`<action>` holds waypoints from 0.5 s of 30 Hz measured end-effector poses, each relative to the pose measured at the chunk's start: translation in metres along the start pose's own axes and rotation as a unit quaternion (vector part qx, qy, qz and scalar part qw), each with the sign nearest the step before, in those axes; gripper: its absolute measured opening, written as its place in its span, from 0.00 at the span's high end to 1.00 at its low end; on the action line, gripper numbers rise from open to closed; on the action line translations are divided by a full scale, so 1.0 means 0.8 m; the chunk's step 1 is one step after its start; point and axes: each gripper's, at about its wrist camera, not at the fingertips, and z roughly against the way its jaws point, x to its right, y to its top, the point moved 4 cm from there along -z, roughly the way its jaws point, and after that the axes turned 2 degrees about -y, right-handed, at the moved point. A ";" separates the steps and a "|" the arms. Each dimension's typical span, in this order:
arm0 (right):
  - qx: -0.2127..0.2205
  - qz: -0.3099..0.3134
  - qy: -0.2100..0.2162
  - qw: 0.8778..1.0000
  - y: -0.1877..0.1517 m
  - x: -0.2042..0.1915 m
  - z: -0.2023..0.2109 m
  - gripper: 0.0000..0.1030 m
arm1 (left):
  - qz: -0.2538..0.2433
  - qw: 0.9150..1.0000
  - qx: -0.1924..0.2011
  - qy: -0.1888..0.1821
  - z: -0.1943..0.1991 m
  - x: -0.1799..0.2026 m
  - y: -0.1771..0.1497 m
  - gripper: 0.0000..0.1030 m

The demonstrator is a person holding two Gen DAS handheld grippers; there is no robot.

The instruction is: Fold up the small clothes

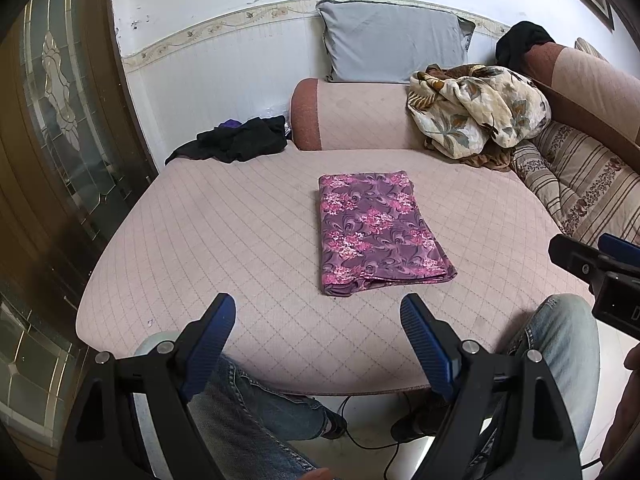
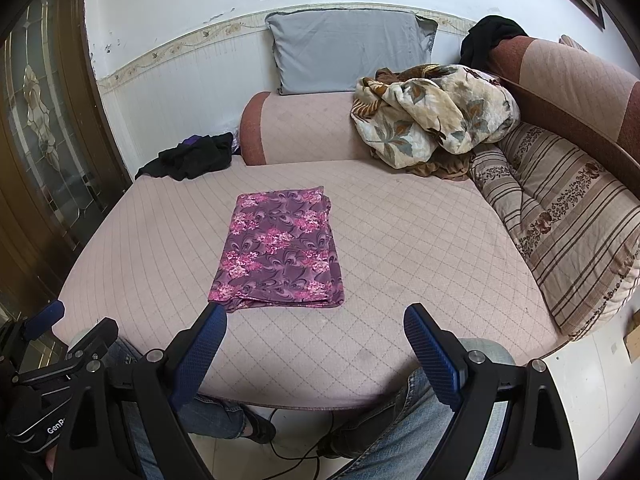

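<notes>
From the left wrist: left gripper (image 1: 316, 322) spread wide and empty, hanging over the near edge of the sofa seat (image 1: 200, 240), the folded purple floral cloth (image 1: 378, 228) flat just ahead and a little right, long axis running away toward the grey pillow (image 1: 392, 42). From the right wrist: right gripper (image 2: 314, 332) likewise parted, holding nothing, cloth ahead and left, layered edges facing near; neither arm clearly nearer.
</notes>
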 end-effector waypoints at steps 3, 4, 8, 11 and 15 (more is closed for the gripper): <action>0.000 0.001 0.000 1.000 0.000 0.001 -0.001 0.09 | -0.001 1.000 0.000 0.000 0.000 -0.001 0.000 0.19; -0.001 0.001 0.001 1.000 0.000 0.001 -0.001 0.09 | 0.000 1.000 0.000 0.000 0.000 -0.001 0.001 0.19; 0.000 0.000 0.000 1.000 0.000 0.000 0.000 0.09 | -0.001 1.000 -0.001 -0.001 -0.001 -0.002 0.001 0.19; 0.000 0.000 0.001 1.000 0.000 0.000 -0.001 0.09 | -0.001 1.000 -0.001 0.000 0.000 -0.001 0.001 0.19; -0.001 0.000 0.000 1.000 0.000 0.000 -0.001 0.09 | -0.003 1.000 -0.004 -0.001 -0.005 -0.004 -0.004 0.19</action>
